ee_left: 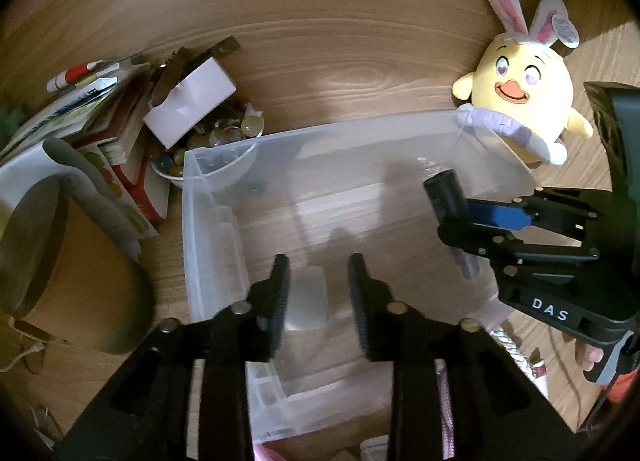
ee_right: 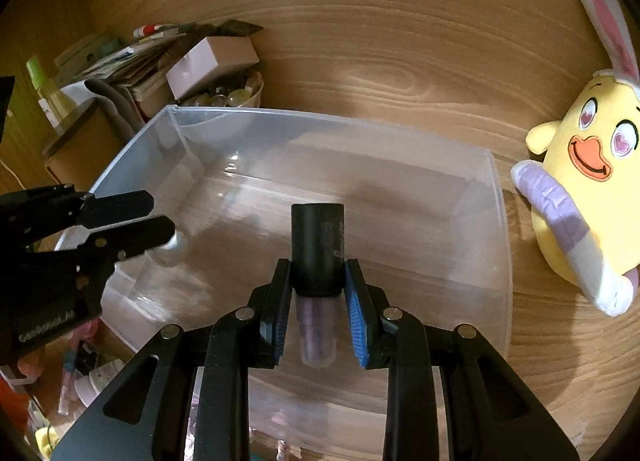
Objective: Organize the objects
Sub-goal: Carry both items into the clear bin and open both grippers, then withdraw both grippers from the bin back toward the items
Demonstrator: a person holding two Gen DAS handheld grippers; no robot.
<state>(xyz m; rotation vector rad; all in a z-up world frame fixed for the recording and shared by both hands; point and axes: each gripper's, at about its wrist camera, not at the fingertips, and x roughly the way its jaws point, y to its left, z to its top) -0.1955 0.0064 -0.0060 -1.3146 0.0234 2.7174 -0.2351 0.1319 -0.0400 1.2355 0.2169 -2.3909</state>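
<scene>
From the left wrist camera, I look down into a clear plastic bin (ee_left: 224, 221) sitting on the wooden table (ee_left: 340, 41). My left gripper (ee_left: 319, 293) hangs over the bin's near part with its jaws spread. A small whitish object (ee_left: 308, 301) shows between the fingers; I cannot tell from here whether they touch it. At the right, my right gripper (ee_left: 452, 213) reaches in over the bin, pinching a small bottle (ee_left: 442, 193) with a black cap; its purplish lower part pokes out below the fingers. Beyond the bin's far right corner lies a yellow chick plush (ee_left: 524, 101) with bunny ears, touching the rim. To the left of the bin are a bowl of small stones (ee_left: 224, 133), a white box (ee_left: 192, 101) resting on top of it, a stack of books (ee_left: 112, 133) and a brown cylindrical container (ee_left: 68, 261).

From the right wrist camera, my right gripper (ee_right: 318, 281) is clamped on the bottle (ee_right: 318, 245) just under the black cap, cap pointing away from me, held above the bin's (ee_right: 500, 221) floor. The left gripper (ee_right: 164, 233) comes in from the left over the bin's left side, and the whitish object (ee_right: 172, 253) sits at its fingertips; here the jaws look only slightly parted. The plush (ee_right: 588, 181) lies just beside the bin's right wall.
</scene>
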